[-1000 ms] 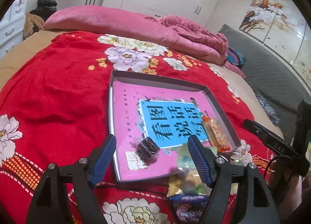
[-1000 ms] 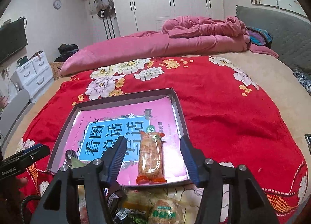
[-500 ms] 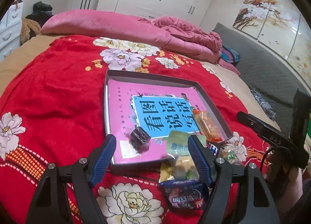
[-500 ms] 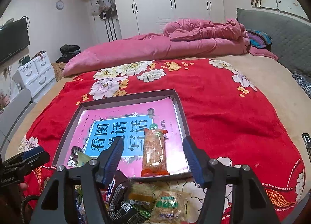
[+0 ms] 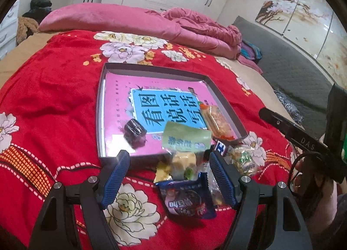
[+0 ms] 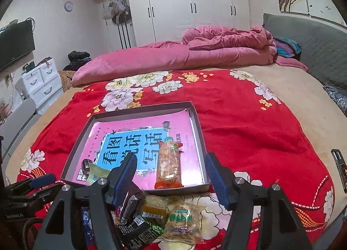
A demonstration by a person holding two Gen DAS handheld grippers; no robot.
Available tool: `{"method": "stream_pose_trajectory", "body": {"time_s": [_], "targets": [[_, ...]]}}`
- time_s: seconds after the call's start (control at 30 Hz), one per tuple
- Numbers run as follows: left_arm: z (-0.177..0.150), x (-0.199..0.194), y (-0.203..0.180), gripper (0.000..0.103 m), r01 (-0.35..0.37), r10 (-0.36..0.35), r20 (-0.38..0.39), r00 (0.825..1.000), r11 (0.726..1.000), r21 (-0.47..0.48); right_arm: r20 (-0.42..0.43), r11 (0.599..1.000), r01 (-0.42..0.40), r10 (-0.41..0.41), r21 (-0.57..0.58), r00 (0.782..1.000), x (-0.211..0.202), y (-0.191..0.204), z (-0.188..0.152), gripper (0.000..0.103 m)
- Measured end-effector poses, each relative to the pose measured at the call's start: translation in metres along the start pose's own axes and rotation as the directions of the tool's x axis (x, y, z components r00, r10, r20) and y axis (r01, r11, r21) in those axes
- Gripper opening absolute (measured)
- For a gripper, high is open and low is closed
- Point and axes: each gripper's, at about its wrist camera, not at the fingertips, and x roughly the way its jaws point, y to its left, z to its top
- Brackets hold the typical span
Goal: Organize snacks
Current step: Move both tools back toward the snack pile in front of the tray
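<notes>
Both jaws stand apart and grasp nothing: left gripper (image 5: 168, 174) over the snack pile (image 5: 186, 172) before the tray (image 5: 100, 107), right gripper (image 6: 170, 176), just widened, near the orange packet (image 6: 168, 163) lying inside

You see a plush red blanket (image 5: 54, 102), glossy crinkled snack wrappers (image 6: 184, 219), a matt grey cardboard tray (image 6: 198, 128)

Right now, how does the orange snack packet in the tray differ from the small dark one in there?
The orange snack packet is long and clear, showing pale food inside; the small dark packet is short, chunky and opaque. The orange one lies along the tray's right wall, the dark one nearer its left side. Both rest on the pink book lining the tray, untouched by either hand-held gripper.
</notes>
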Motion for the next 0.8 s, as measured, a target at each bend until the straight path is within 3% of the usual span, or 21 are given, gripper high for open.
{"method": "stream_pose_trajectory", "body": {"time_s": [0.8], "targets": [[-0.018, 0.007, -0.022, 0.077, -0.027, 0.029, -0.062, 0.998, 0.999, 0.027, -0.003, 1.000, -0.007, 0.007, 0.012, 1.000, -0.024, -0.014, -0.017, 0.071]]}}
